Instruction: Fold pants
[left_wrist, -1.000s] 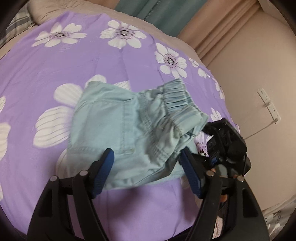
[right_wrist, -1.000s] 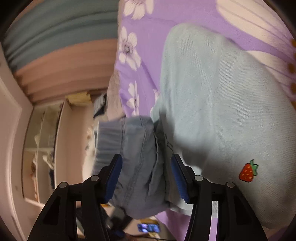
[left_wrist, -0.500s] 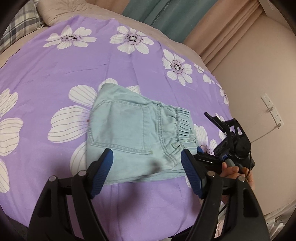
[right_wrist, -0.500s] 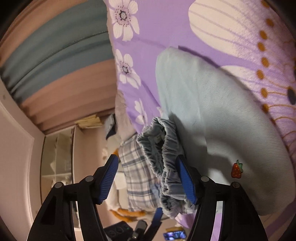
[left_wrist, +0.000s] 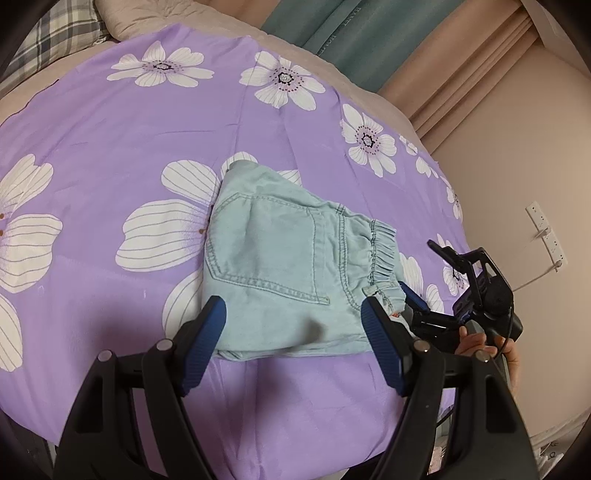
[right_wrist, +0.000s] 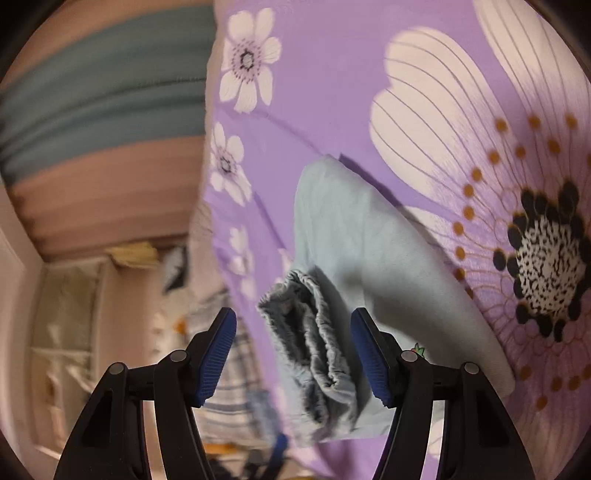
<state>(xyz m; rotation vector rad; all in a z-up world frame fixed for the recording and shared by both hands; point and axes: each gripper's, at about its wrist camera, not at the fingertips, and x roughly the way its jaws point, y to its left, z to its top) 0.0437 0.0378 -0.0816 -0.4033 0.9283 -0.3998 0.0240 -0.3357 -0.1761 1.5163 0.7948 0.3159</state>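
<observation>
Folded light-blue denim pants (left_wrist: 288, 273) lying flat on a bed with a purple sheet printed with white flowers (left_wrist: 122, 136), both grippers spread wide and empty.

Left gripper (left_wrist: 291, 332), black with blue ribbed pads, hovering above the near edge of the pants, jaws wide apart with nothing between them. Right gripper (left_wrist: 417, 310), held in a hand (left_wrist: 480, 343) at the bed's right edge, just beside the gathered elastic waistband (left_wrist: 382, 254). From the right wrist view, right gripper (right_wrist: 291, 350) also spread wide, waistband (right_wrist: 314, 339) in line between the pads but not pinched, small strawberry patch (right_wrist: 417, 349) beside the right pad. Pants folded into a compact rectangle, back pocket (left_wrist: 269, 251) facing up. Teal and beige curtains (left_wrist: 369, 33) and a plaid pillow (left_wrist: 48, 40) beyond the bed.
</observation>
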